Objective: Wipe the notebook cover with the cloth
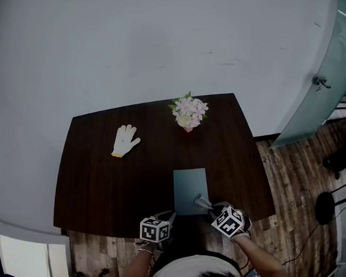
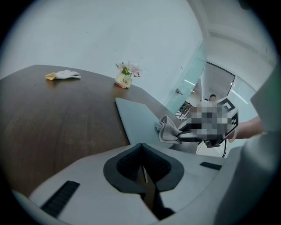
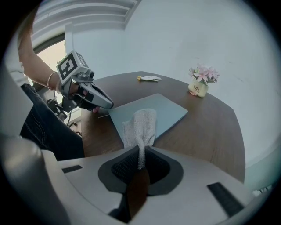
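Note:
A grey-blue notebook lies closed near the front edge of the dark wooden table. My right gripper is shut on a light grey cloth, which hangs over the notebook's near corner. In the head view the cloth rests at the notebook's front right corner, ahead of the right gripper. My left gripper is shut with nothing in it and hovers at the table's front edge, left of the notebook. From there the cloth shows bunched on the cover.
A small pot of pink flowers stands at the table's far edge. A white work glove lies at the left. A glass door and wooden floor are to the right. The person's torso is close to the front edge.

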